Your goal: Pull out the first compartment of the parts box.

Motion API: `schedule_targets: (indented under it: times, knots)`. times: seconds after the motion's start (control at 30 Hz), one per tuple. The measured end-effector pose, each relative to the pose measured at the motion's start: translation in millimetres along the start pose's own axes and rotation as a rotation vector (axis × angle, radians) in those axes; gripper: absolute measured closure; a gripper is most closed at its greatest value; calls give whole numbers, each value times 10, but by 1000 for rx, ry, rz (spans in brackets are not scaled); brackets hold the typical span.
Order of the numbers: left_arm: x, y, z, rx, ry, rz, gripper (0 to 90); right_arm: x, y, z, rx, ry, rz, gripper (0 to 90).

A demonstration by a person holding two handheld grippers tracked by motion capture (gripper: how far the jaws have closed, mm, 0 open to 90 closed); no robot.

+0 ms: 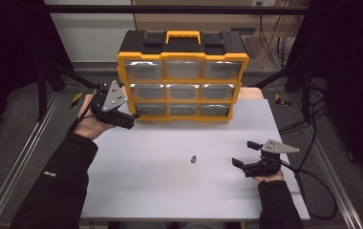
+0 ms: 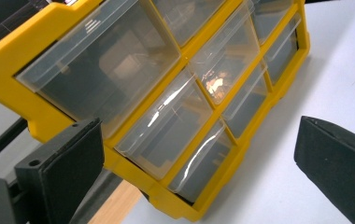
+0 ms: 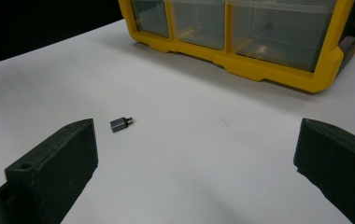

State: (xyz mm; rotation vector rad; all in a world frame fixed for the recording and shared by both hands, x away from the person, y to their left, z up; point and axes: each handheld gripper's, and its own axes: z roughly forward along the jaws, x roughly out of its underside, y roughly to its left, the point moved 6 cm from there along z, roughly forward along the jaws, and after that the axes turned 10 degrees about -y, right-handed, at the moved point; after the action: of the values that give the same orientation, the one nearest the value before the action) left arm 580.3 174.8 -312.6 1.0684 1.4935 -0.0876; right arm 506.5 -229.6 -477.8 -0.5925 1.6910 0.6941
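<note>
A white table (image 1: 170, 191) carries a yellow drawer cabinet (image 1: 183, 76) at its far edge. The left gripper (image 1: 134, 116) hovers at the cabinet's lower left corner, jaws wide and empty; the left gripper view reveals clear drawers (image 2: 166, 126). The right gripper (image 1: 244, 153) rests near the right edge, jaws wide. A small grey adapter (image 1: 194, 159) lies mid-table; the right gripper view shows its metal plug (image 3: 131, 121).

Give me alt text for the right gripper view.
A small grey adapter lies on the white table, ahead of the open right hand-held gripper. Beyond it stands a yellow drawer organizer with clear drawers.
</note>
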Motion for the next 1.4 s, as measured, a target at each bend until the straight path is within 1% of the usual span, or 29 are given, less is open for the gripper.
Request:
schedule_targets:
  times: [0.3,0.43,0.57,0.73,0.87,0.97,1.07,1.2,1.3,1.33,1.37,1.4]
  knots:
    - [-77,40,58,-5,-6,56,9,5,2,2,-3,4,-1,3]
    - [-87,58,94,-10,-7,71,9,7,2,4,-3,6,-2,3]
    - [-102,90,117,-17,2,97,9,8,-1,5,-2,6,-4,3]
    - [-134,120,139,-19,-3,117,9,13,3,7,-3,10,0,3]
    - [-141,150,167,-22,11,140,9,19,4,11,-1,15,1,3]
    - [-147,172,188,-35,16,166,8,22,4,12,0,17,-1,2]
    - [-155,190,206,-38,20,174,8,22,4,13,0,17,-1,2]
    - [-168,220,234,-44,29,196,8,22,5,12,0,17,-2,3]
    - [-179,243,268,-50,37,214,8,21,5,13,0,17,-3,3]
    - [-191,255,277,-51,35,232,8,22,5,14,0,18,-4,3]
    - [-193,254,286,-52,38,233,9,23,4,14,0,19,-5,3]
    - [-209,263,297,-56,31,250,10,23,5,15,-1,19,-4,2]
